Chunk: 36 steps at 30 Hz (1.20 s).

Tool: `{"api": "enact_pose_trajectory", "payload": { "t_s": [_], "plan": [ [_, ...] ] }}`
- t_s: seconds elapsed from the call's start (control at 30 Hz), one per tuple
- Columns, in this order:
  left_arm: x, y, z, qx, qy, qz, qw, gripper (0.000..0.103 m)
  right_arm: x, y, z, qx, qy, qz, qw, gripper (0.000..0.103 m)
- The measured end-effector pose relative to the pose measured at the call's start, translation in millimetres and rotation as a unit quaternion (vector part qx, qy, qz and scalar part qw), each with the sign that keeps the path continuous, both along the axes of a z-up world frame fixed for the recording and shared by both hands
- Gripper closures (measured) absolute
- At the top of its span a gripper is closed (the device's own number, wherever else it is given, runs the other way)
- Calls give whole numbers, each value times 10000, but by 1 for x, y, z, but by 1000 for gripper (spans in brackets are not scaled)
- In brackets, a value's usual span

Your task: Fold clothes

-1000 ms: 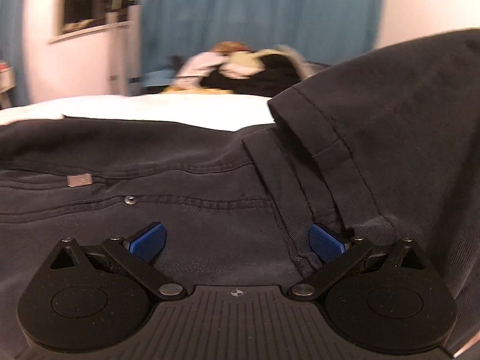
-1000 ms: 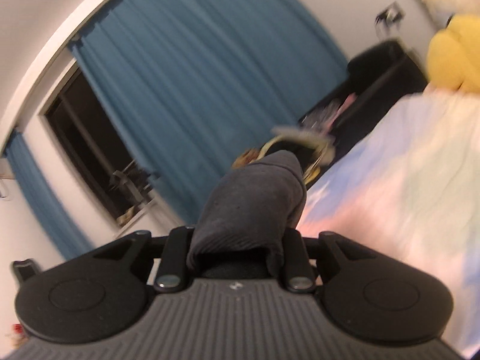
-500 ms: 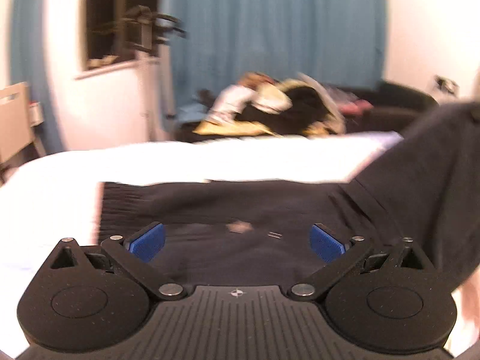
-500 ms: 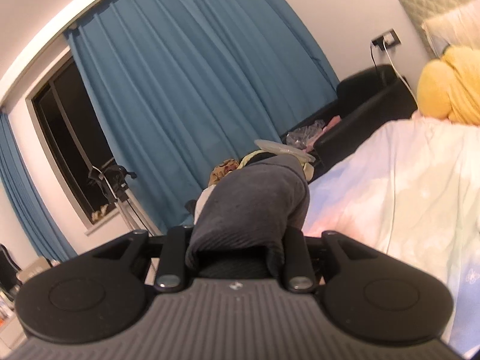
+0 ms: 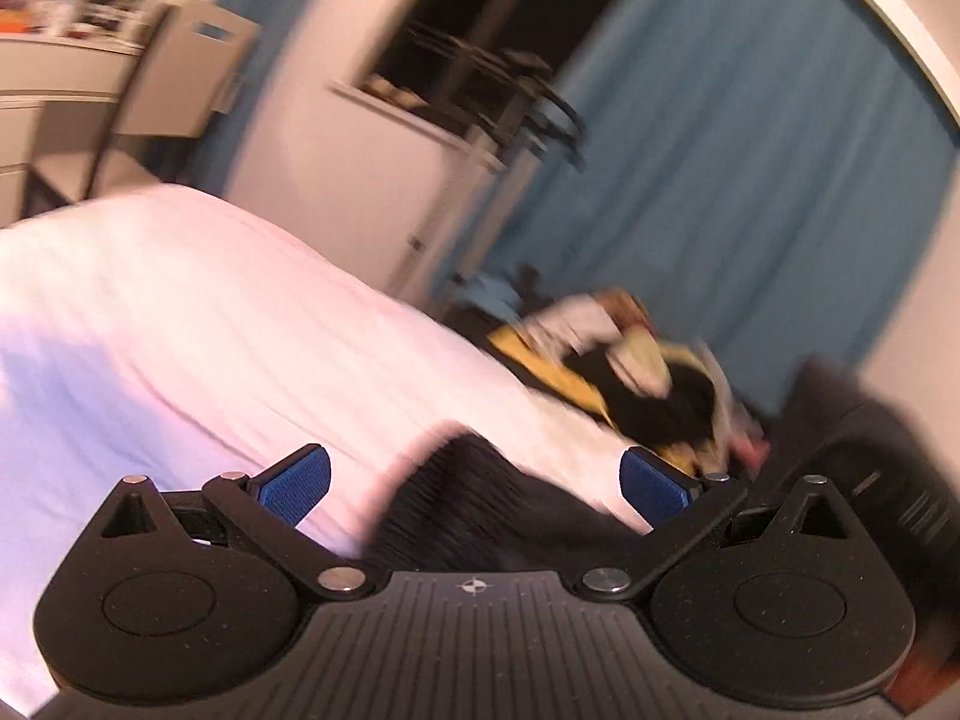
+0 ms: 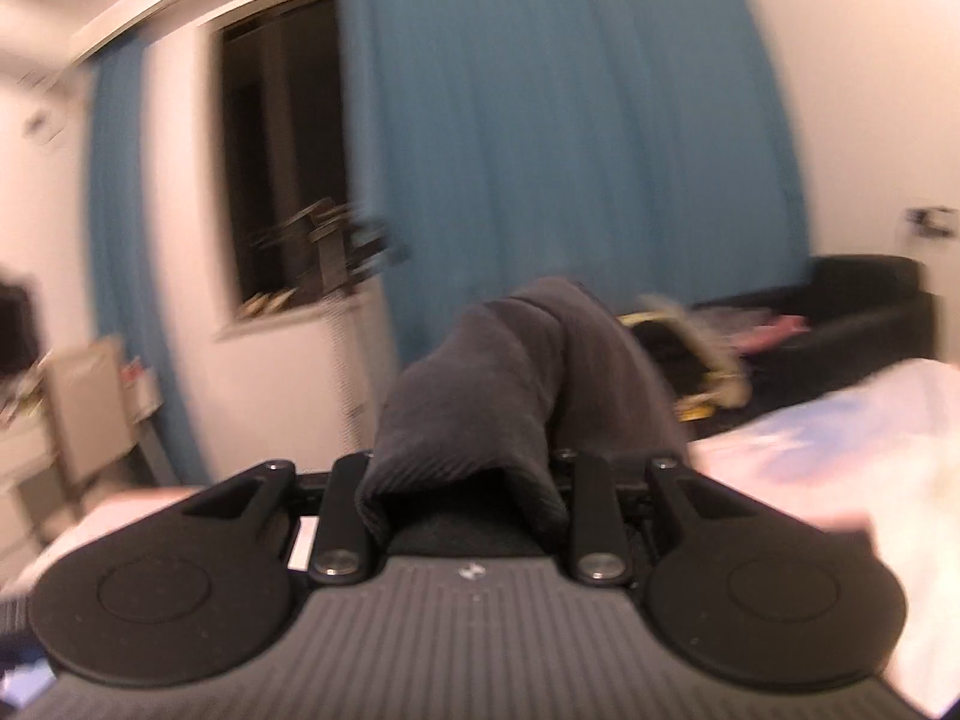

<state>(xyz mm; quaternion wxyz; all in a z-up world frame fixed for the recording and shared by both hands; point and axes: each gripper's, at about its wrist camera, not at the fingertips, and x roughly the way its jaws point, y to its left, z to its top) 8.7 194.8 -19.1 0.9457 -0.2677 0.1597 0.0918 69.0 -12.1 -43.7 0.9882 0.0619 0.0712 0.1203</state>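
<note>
Right gripper (image 6: 468, 474): jaws drawn in close on a bunched fold of the dark garment (image 6: 516, 396), which humps up at centre frame and hides the pads. Grip looks firm; cloth fills the gap.

Left gripper (image 5: 474, 483): jaws wide apart, blue pads (image 5: 297, 483) bare, nothing clamped. A ribbed dark edge of what looks like the same garment (image 5: 474, 510) lies low centre between the fingers, apparently resting on the white bed (image 5: 180, 324). Contact with the pads not evident; frame blurred.

Step in hand, judged: carrying one end over to make a fold. To do it well, keep the right grip steady, lay the cloth flat, and let the left pin or take the ribbed edge so it does not drag.

Room: open bedcover at left and centre of the left view. A pile of clothes (image 5: 636, 372) sits beyond the bed edge, right of centre; keep the carried end short of it. Blue curtain (image 6: 540, 120) and window well behind.
</note>
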Motion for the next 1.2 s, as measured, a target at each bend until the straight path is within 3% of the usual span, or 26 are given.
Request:
{"api": "enact_pose_trajectory", "payload": {
  "t_s": [0.07, 0.17, 0.27, 0.37, 0.43, 0.5, 0.7, 0.77, 0.9, 1.03, 1.13, 1.2],
  "plan": [
    [-4, 21, -6, -157, -87, 323, 9993, 0, 0, 57, -27, -434, 147, 505, 9977, 74],
    [-3, 35, -15, -449, -16, 552, 9975, 0, 7, 130, -81, -1146, 585, 1170, 9848, 75],
    [-3, 42, -18, -591, -19, 623, 9963, 0, 9, 150, -112, -1533, 539, 1203, 9794, 70],
    [-4, 43, -13, -535, -136, 604, 9966, 0, 9, 138, -102, -1430, 519, 1419, 9781, 61],
    [-5, 40, -10, -553, -199, 538, 9968, 0, 5, 126, -93, -1366, 537, 1795, 9727, 47],
    [-6, 37, -6, -548, -275, 449, 9971, 0, -13, 114, -82, -1325, 396, 2285, 9637, 23],
    [-27, 14, 7, -490, -539, -92, 9973, 0, -83, 55, -45, -1786, -455, 3083, 9333, 7],
    [-27, 1, 8, -420, -459, -376, 9974, 0, -94, 28, -36, -2032, -640, 3023, 9291, 7],
    [-24, -29, 2, -541, -245, -1112, 9920, 0, -91, -14, -43, -2472, -562, 2624, 9311, 7],
    [-11, -48, -12, -737, -88, -1542, 9852, 1, -65, -39, -64, -2333, -99, 2423, 9417, 11],
    [-2, -54, -25, -1180, -59, -1846, 9757, 2, -42, -42, -78, -1970, 391, 2362, 9507, 25],
    [1, -56, -31, -1466, -70, -1997, 9688, 2, -31, -41, -83, -1761, 675, 2405, 9521, 59]
  ]
}}
